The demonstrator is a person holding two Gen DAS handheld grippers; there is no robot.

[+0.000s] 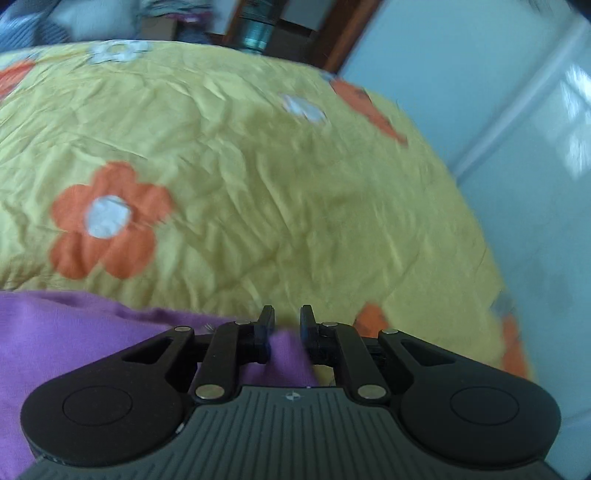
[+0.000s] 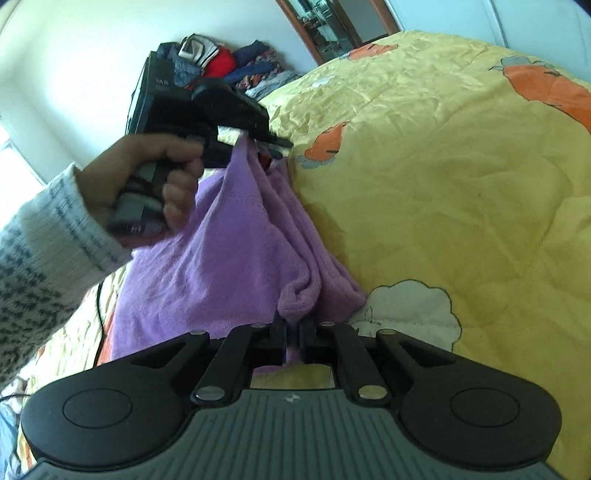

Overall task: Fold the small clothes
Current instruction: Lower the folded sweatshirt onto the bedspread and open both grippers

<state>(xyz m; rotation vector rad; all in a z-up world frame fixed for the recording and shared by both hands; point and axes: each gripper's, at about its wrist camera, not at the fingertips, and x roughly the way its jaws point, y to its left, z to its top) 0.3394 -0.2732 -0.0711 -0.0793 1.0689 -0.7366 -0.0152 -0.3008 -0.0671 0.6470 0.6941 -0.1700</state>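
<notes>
only your right wrist view shows both tools: your left hand-held gripper (image 2: 271, 146) is up in the air, gripped by your left hand (image 2: 147, 177), and the purple garment (image 2: 229, 251) hangs from its tips down to your right hand-held gripper (image 2: 293, 334), whose jaws are nearly closed on a bunched hem. the left wrist view is blurred; there your left hand-held gripper (image 1: 287, 326) has jaws a small gap apart with the purple garment (image 1: 74, 332) pinched between, the rest spread low left over the bed (image 1: 258, 166). the bed (image 2: 461, 184) has a yellow cover with orange flowers. a clothes pile (image 2: 229, 66) sits on a dark box by the wall, well apart. a door frame (image 2: 332, 22) stands behind it. the garment's lower edge is cut off by the gripper bodies; you can't tell what kind of garment it is.
</notes>
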